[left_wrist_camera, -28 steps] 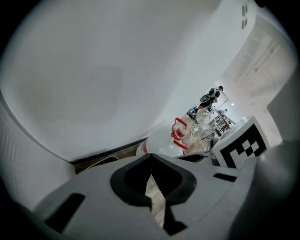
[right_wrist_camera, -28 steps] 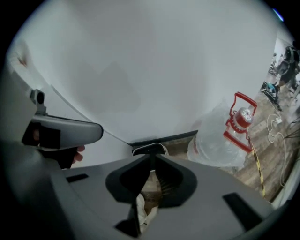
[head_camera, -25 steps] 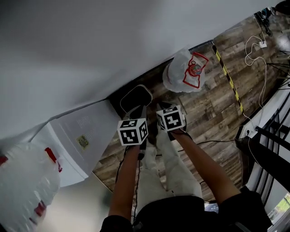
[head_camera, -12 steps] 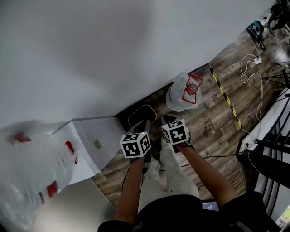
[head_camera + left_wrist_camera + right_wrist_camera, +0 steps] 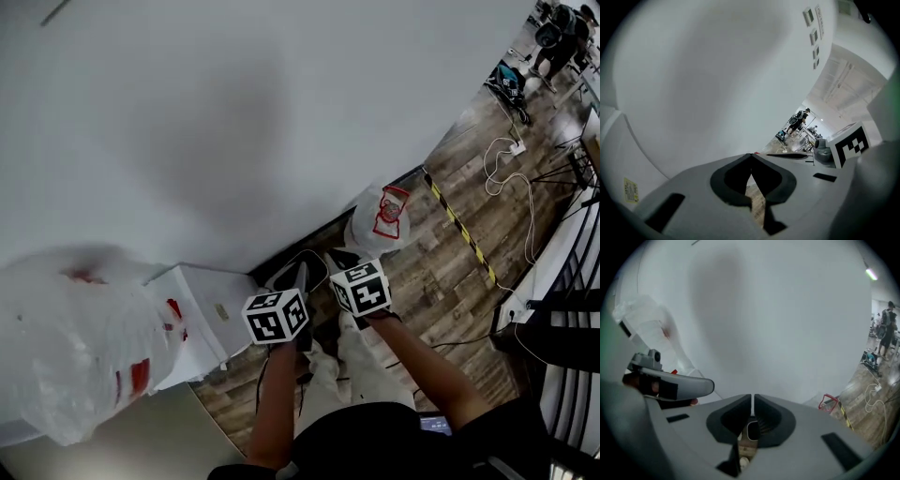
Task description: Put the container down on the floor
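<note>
White wall (image 5: 234, 112) fills most of the head view, with wood-plank floor (image 5: 441, 253) running from the centre out towards 3 o'clock. The container (image 5: 317, 262), a dark-rimmed rounded rectangle, sits flat on those planks right at the foot of the wall. It lies at 12 o'clock from the two marker cubes and is partly hidden behind the grippers.

The left gripper (image 5: 301, 274) has its tongs pressed together at the tips with nothing pinched. Its own view shows only floor through the slot below the meeting point (image 5: 751, 157). The right gripper (image 5: 339, 262) is likewise closed on nothing, its pads nearly touching (image 5: 753, 397). Through the gap beneath them a small pale rounded rectangle shows, and I take it for the container (image 5: 751, 430) far below.

Over the last second the view has drawn back. The container looks smaller and lower in the picture, more wall has come in above, and the crumpled plastic bag (image 5: 75, 347) at 8 o'clock has grown large. The white cabinet (image 5: 202, 309) sits at 9 o'clock of the left cube, and a second bag (image 5: 380, 220) rests on the floor at 1 o'clock.

Both grippers have lifted clear of the container, which stays put. I judge the set-down finished, with only the withdrawal left.
</note>
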`<state>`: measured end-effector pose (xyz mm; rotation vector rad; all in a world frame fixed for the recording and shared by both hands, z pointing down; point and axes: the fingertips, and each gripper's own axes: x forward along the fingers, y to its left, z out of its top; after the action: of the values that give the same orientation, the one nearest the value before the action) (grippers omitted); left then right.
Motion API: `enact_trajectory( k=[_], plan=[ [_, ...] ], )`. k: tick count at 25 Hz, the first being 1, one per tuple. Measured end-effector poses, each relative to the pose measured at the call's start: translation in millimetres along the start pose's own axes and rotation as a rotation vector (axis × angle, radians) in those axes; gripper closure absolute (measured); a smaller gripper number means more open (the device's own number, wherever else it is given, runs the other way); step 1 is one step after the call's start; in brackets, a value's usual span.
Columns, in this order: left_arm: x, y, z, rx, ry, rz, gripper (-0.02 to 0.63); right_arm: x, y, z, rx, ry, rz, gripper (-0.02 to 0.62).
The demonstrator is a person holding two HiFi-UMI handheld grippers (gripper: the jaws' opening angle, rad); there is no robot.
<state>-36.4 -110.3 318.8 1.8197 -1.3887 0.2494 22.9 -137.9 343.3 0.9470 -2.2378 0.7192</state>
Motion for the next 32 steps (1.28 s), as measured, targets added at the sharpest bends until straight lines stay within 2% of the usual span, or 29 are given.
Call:
enact_trajectory(
  k=[8, 15, 18, 23, 32],
  plan=[
    [-71.4, -7.5, 45.5, 0.106, -0.093, 0.014, 0.588, -43.2, 52.0, 66.6, -0.046, -0.145, 0.015, 0.554],
    [-124.1, -32.3, 82.4, 0.16, -0.212, -0.027, 0.589, -97.6, 88.9, 113.8, -0.082, -0.288, 0.023, 0.554],
    [-147.3, -43.0, 95.3, 0.194, -0.26, -0.043, 0.589, -113.3, 110.3, 122.4, -0.098, -0.314, 0.055, 0.554],
    [-177.4, -51.5, 110.2, 0.242, -0.313, -0.057, 0.589, -134.0, 132.0, 131.6, -0.118, -0.362, 0.041, 0.554],
    [-208.3, -79.0, 133.1, 0.3, -0.394, -0.059, 0.589, -174.2, 143.9, 151.7, -0.172, -0.428, 0.058, 0.554]
  ],
)
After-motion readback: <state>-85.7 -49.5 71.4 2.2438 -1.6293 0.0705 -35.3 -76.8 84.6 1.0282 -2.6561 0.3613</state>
